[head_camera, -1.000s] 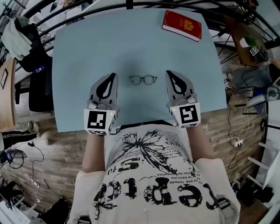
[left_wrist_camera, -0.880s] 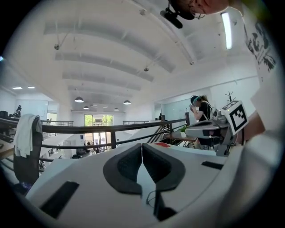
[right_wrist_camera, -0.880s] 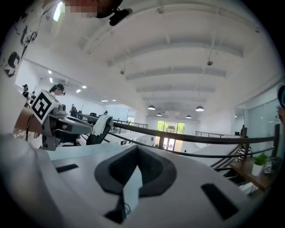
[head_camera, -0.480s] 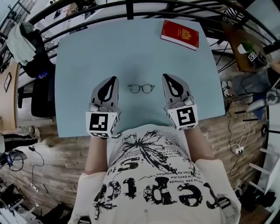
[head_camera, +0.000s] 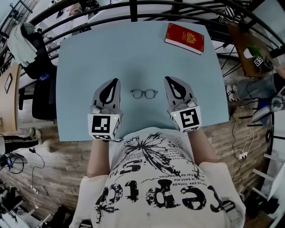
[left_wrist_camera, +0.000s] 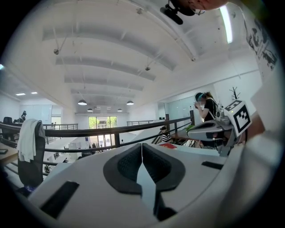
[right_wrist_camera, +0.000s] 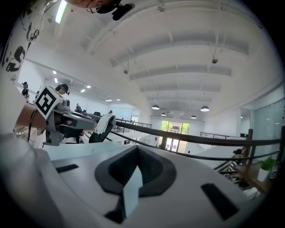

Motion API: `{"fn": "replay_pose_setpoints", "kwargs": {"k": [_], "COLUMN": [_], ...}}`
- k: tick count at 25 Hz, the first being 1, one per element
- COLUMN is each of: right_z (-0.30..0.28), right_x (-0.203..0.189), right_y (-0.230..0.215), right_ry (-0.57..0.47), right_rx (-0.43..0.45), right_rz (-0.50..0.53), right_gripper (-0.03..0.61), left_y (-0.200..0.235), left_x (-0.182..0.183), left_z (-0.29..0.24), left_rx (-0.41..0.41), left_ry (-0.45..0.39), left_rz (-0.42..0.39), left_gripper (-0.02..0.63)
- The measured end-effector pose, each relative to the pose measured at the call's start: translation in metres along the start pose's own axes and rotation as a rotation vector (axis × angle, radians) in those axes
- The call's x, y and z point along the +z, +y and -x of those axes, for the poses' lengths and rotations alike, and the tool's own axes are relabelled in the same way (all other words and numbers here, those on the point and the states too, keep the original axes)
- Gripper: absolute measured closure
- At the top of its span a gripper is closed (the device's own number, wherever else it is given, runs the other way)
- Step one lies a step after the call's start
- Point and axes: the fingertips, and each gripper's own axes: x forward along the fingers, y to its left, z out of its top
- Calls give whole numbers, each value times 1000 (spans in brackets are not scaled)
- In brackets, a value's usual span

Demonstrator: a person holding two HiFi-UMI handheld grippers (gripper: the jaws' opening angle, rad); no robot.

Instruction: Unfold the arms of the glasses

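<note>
A pair of thin dark-framed glasses (head_camera: 144, 93) lies on the pale blue table (head_camera: 89, 53), lenses side by side, between my two grippers. My left gripper (head_camera: 116, 80) is just left of the glasses, apart from them, jaws shut and empty. My right gripper (head_camera: 166, 79) is just right of them, also apart, shut and empty. In the left gripper view the shut jaws (left_wrist_camera: 141, 144) point level over the table and the right gripper (left_wrist_camera: 222, 124) shows at the right. In the right gripper view the shut jaws (right_wrist_camera: 137, 147) point level; the left gripper (right_wrist_camera: 58, 116) shows at the left. The glasses are hidden in both gripper views.
A red booklet (head_camera: 185, 38) lies near the table's far right corner. A black railing (head_camera: 133, 9) runs behind the table's far edge. A chair with white cloth (head_camera: 26, 44) stands at the left. My torso is against the near edge.
Both grippers have risen slightly, still flanking the glasses. The glasses lie where they were.
</note>
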Motion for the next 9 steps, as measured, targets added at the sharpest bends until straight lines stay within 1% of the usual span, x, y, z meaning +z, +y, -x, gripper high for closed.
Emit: {"fn": "replay_pose_setpoints", "kwargs": {"k": [4, 9], "right_z": [-5, -9], "right_x": [1, -5], "right_y": [-3, -7], "right_ry": [-1, 7], "right_rx": [9, 4], "right_rz": [16, 14], "right_gripper": [571, 571], "left_y": [1, 1], "left_x": [1, -1], "left_z": [-7, -10], "left_rx": [8, -12], "left_ry": [1, -6], "left_rz": [-22, -11], "left_gripper": [593, 594]}}
